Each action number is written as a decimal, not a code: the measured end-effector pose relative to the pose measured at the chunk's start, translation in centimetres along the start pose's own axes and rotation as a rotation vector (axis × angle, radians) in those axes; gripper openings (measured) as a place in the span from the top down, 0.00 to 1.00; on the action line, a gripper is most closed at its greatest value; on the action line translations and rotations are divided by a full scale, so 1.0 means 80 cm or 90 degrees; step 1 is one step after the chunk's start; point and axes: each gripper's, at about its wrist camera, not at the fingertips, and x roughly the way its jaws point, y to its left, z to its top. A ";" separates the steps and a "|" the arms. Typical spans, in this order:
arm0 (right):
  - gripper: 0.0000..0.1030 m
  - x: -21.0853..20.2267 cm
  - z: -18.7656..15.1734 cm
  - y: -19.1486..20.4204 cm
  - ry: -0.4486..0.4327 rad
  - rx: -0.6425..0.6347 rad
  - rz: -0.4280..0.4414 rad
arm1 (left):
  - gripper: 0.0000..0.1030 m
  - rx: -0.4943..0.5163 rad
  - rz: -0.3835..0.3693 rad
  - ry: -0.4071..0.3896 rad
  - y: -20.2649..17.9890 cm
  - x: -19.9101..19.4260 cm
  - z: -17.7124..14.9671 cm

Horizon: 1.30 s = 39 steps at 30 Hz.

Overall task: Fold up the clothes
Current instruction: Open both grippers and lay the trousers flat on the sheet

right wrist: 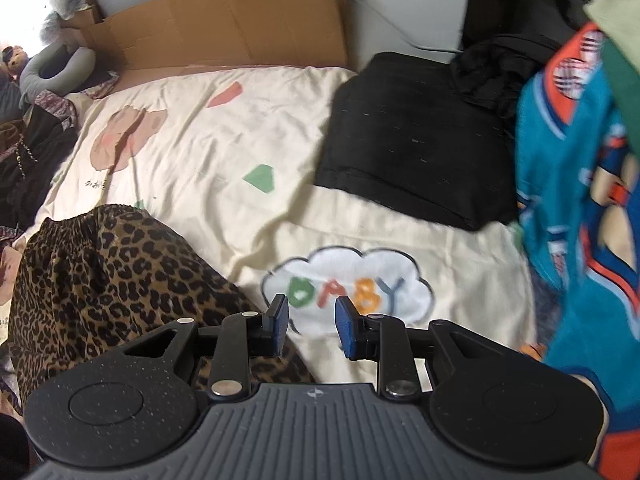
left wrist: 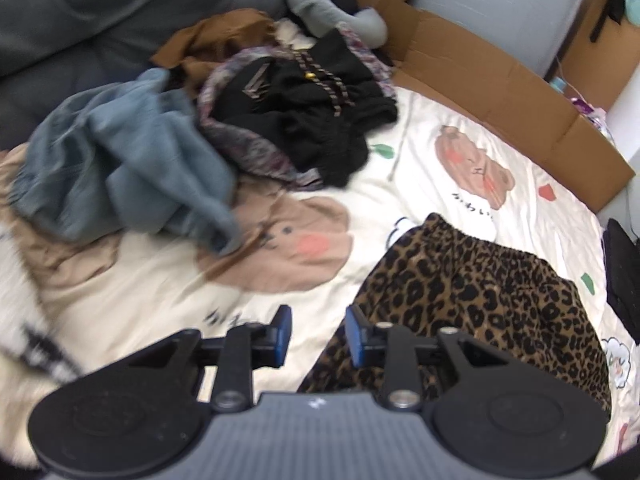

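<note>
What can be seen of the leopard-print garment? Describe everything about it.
The leopard-print garment is tan-brown with black spots and looks like soft, thin woven fabric. A gathered elastic band runs along its far edge. It lies loosely spread and rumpled, not folded, on the cream cartoon-print bedcover, near both grippers. Neither gripper holds it.

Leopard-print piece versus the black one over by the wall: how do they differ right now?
The leopard-print garment is brown with black spots; the black garment is plain and dark. The leopard-print garment lies rumpled, gathered waistband showing; the black garment lies flat, in a neat rectangle that looks folded. Both rest on the cream bedspread, untouched by either open gripper.
</note>
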 end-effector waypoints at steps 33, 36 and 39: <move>0.61 0.227 0.093 0.168 0.013 -0.131 0.181 | 0.41 0.264 -0.136 0.036 -0.141 0.250 0.065; 0.61 0.235 0.094 0.175 0.019 -0.140 0.193 | 0.40 0.265 -0.143 0.046 -0.140 0.265 0.059; 0.61 0.243 0.095 0.181 0.025 -0.150 0.204 | 0.44 0.238 -0.153 0.054 -0.131 0.273 0.056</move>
